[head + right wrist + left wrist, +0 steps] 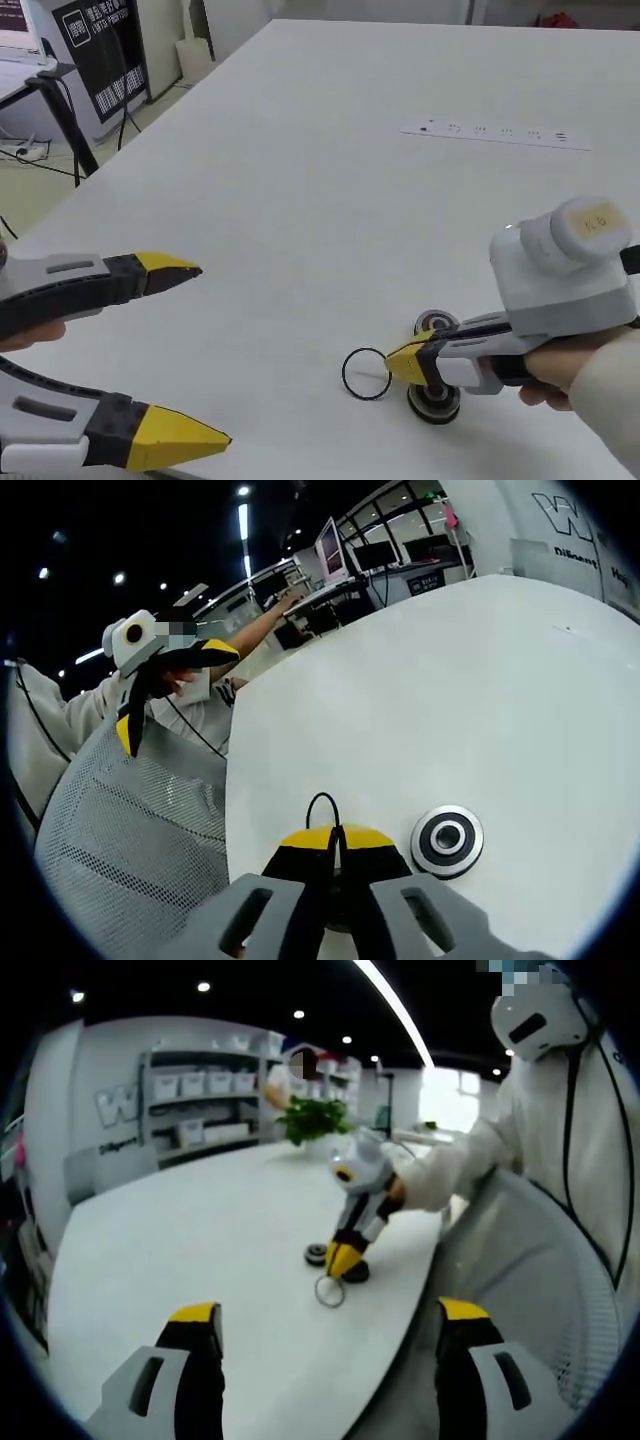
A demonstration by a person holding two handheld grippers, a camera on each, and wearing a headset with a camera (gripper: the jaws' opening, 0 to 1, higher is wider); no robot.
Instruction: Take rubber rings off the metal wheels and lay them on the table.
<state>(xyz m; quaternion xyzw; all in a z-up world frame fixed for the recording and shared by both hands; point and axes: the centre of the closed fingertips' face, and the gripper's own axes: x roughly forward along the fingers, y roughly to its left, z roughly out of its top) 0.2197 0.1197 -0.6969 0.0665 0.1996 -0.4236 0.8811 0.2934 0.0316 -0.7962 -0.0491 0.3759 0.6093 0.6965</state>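
Shows right gripper (398, 362) clenched on thin rubber ring (366, 374) beside metal wheels (436, 323); left gripper (210, 352) released, at left. Probably light, limp, stretchy: pinch across band.

We hold our left gripper (190, 350) gaping wide, and our right gripper (392, 364) pinched closed ahead of its jaws

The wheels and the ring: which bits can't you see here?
- Head view: the near metal wheel is half hidden under the right gripper.
- Right gripper view: the rubber ring runs out of sight between the shut jaws.
- Left gripper view: the far metal wheel is too small for detail.
- Head view: marks on the white strip are too small to read.
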